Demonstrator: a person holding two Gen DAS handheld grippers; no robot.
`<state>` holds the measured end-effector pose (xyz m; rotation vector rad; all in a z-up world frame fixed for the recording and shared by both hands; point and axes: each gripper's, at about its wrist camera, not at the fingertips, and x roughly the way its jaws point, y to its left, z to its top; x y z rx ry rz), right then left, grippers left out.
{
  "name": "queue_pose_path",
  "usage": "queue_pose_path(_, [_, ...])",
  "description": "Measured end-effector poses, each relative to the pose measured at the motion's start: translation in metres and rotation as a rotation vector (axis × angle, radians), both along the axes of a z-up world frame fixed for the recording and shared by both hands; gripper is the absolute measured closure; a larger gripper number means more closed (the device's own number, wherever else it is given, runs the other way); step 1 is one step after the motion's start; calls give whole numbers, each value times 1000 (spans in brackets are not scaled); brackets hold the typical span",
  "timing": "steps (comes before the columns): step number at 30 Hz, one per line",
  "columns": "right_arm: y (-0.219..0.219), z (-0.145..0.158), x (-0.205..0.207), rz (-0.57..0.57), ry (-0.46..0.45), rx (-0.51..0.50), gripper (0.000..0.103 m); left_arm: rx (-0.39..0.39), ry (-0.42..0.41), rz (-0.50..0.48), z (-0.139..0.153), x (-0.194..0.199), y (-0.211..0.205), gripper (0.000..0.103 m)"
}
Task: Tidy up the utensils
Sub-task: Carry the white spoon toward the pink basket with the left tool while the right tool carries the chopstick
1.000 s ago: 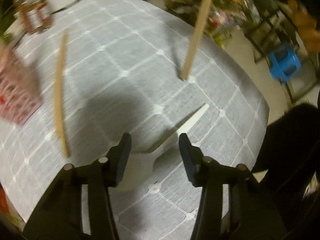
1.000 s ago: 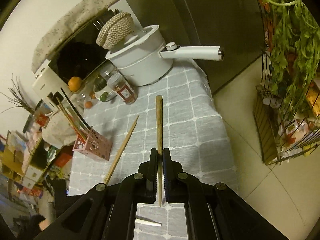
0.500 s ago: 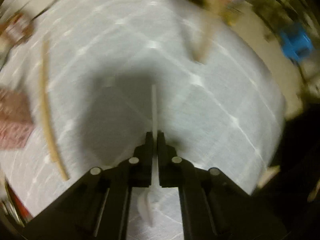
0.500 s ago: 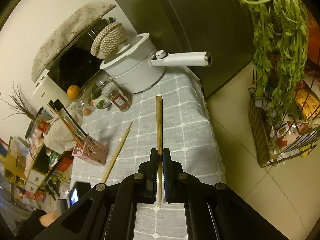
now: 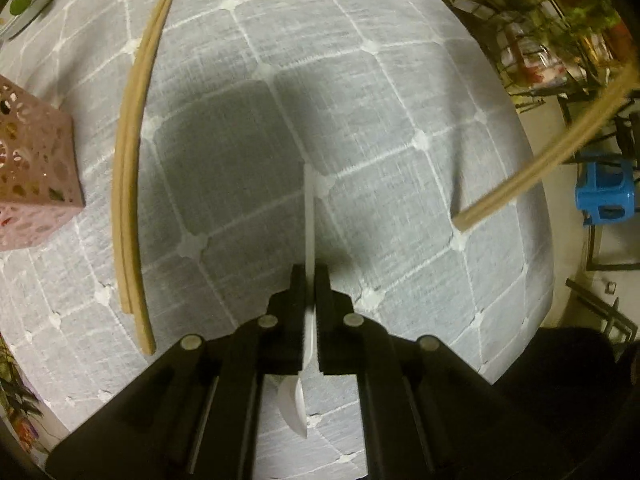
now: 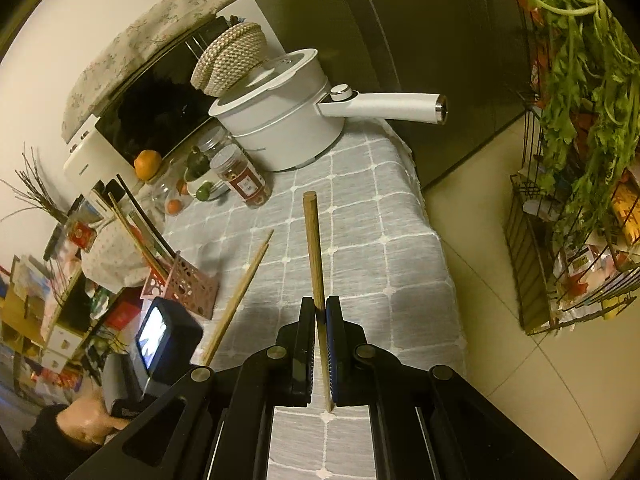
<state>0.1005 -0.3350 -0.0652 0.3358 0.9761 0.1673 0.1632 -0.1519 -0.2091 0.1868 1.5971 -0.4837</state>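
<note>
The left gripper [image 5: 308, 280] has its fingers clamped on a thin white plastic spoon [image 5: 308, 216] above the grey checked worktop [image 5: 360, 92]. A pair of wooden chopsticks [image 5: 130, 184] lies left, beside a pink perforated holder [image 5: 32, 176]. The right gripper [image 6: 319, 312] clamps a brown wooden stick [image 6: 314, 248]; a white long-handled pot [image 6: 288, 120] stands at the far edge.

The left gripper [image 5: 309, 280] is matte black plastic: two flat rectangular fingers [image 5: 298, 292] on angular linkage arms, with four round silver pivot screws behind the fingers. The right gripper [image 6: 319, 316] has the same black frame and silver screws, but its right finger carries a blue pad [image 6: 331, 344]. Behind and left of those fingers, a bare-skinned hand [image 6: 94, 426] emerges from a dark sleeve.
</note>
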Motion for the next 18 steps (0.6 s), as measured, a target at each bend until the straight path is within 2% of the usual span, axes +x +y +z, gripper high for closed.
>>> queue_pose_path(3, [2,1,-1,1,-4,3,97,-1,1,17,-1,3,1,98])
queue_pose_path(5, [3,1,-1,0,-4,2,97,3,-28,27,-1,4,0,98])
queue_pose_path(8, [3,2,-2,4,-7,1,97,6,-137,18,9,1,-1,98])
queue_pose_path(10, [4,3,-2,8,-12,2,98,-21,-193,28,19,-1,4,98])
queue_pose_path(14, [10,5,-1,16,-23,1,98,-58,-293,38,49,-8,14,98])
queue_pose_path(18, [18,12,-1,33,-52,-7,98,-172,-421,66,95,-14,34,98])
